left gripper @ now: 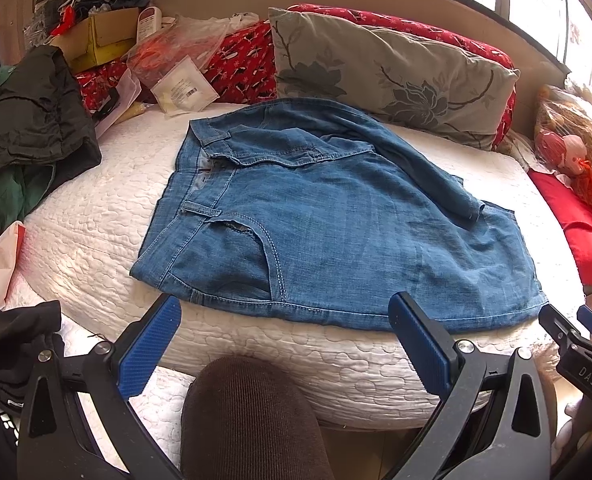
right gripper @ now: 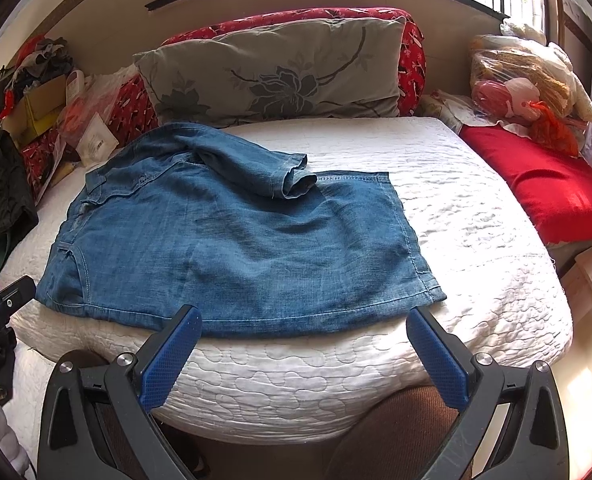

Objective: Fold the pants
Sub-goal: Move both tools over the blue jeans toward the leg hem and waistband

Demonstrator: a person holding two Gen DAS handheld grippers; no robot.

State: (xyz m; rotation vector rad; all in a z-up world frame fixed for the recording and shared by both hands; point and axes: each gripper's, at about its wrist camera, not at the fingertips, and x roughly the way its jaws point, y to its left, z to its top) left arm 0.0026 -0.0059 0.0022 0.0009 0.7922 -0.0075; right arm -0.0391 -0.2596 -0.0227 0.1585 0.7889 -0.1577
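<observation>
Blue denim pants (left gripper: 336,216) (right gripper: 236,236) lie flat on a white quilted bed (left gripper: 296,352) (right gripper: 476,216), waistband to the left, hems to the right. The far leg is folded over and lies crooked across the near one. My left gripper (left gripper: 286,312) hangs open just short of the pants' near edge, close to the pocket, with nothing between its blue pads. My right gripper (right gripper: 304,324) is open too, above the near edge further right and apart from the cloth. The right gripper's tips (left gripper: 576,320) show at the right edge of the left wrist view.
A grey flowered pillow (left gripper: 392,76) (right gripper: 272,72) and red patterned cushions (left gripper: 240,60) stand behind the pants. Dark clothes (left gripper: 32,116), a cardboard box (left gripper: 96,40) and plastic bags crowd the left side. A red cloth (right gripper: 536,184) and bagged toys (right gripper: 516,88) lie right. A person's brown-clad knees (left gripper: 252,416) sit below the grippers.
</observation>
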